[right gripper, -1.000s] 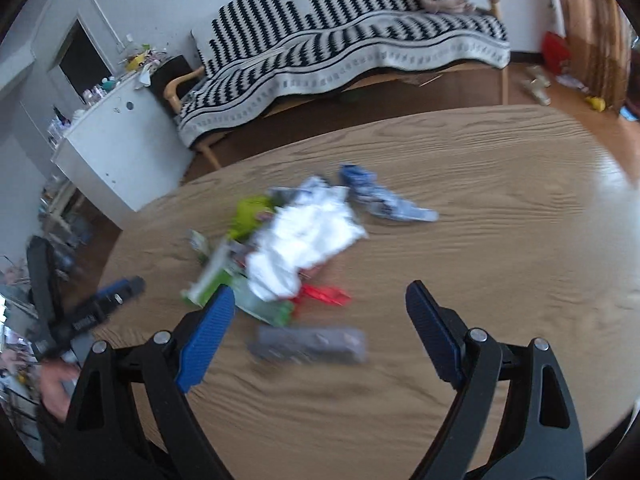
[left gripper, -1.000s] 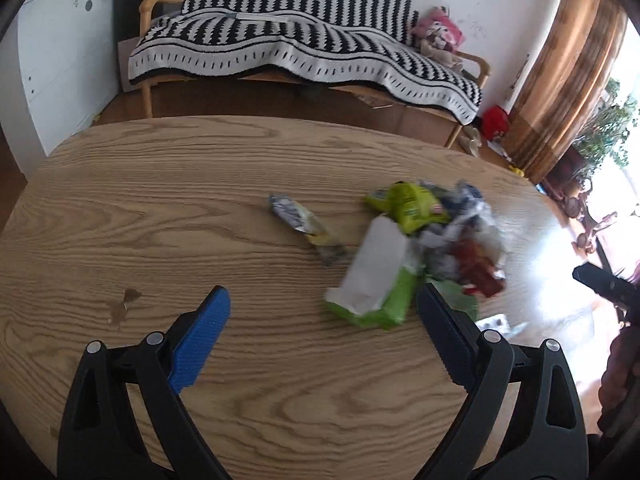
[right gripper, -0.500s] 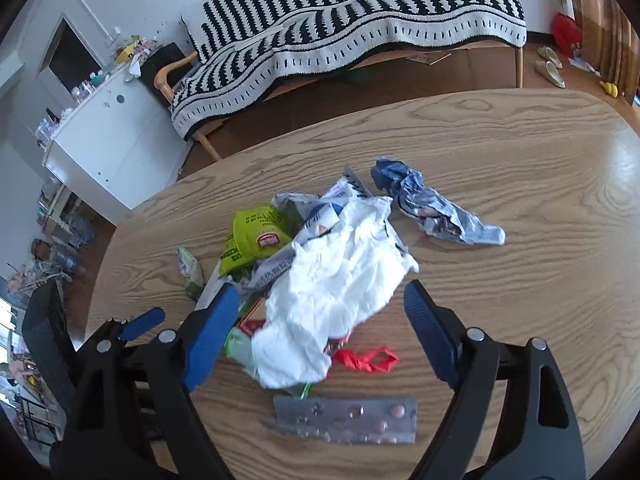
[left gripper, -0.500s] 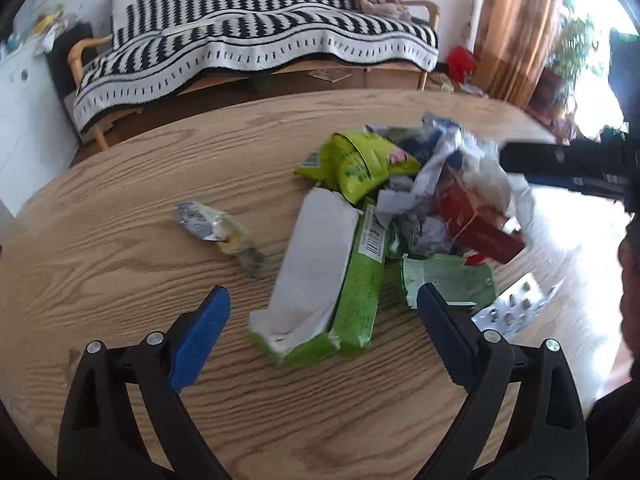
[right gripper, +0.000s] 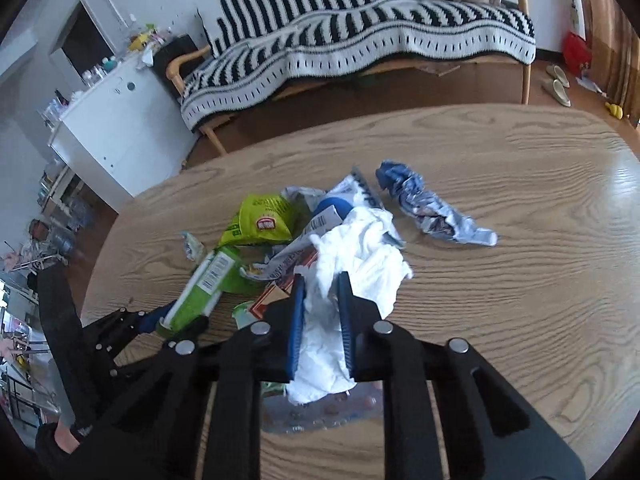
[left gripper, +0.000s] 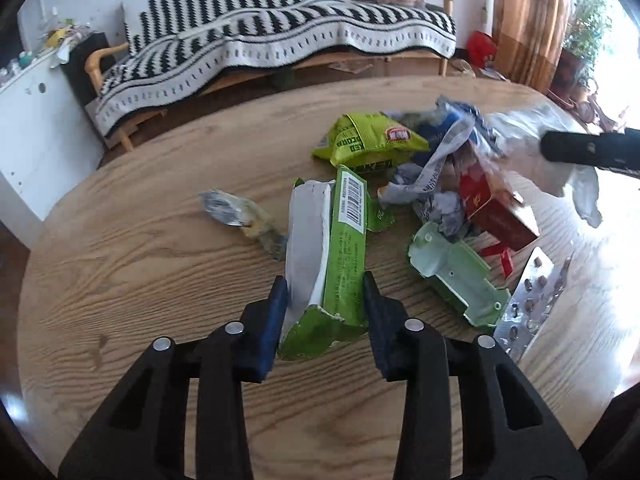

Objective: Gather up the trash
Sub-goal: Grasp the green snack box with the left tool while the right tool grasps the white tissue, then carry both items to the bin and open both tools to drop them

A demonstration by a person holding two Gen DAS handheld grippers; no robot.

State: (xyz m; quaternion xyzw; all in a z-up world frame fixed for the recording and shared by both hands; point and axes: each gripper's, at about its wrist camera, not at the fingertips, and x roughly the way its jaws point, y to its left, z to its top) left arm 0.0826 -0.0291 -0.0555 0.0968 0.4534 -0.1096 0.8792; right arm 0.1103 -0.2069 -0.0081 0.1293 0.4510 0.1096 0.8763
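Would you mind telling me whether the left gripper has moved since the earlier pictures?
Yes. The left gripper has come forward across the wooden table to the trash pile, and its jaws have just been closing, now pinching the torn green carton.

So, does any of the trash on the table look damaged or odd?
Yes. The green carton between the left gripper pads is torn open and flattened; a blister pack near the table edge looks partly used.

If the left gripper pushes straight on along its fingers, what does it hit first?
The left gripper is already clamped on the green carton, so the carton leads; probably the yellow-green snack bag comes next, though depth is unclear.
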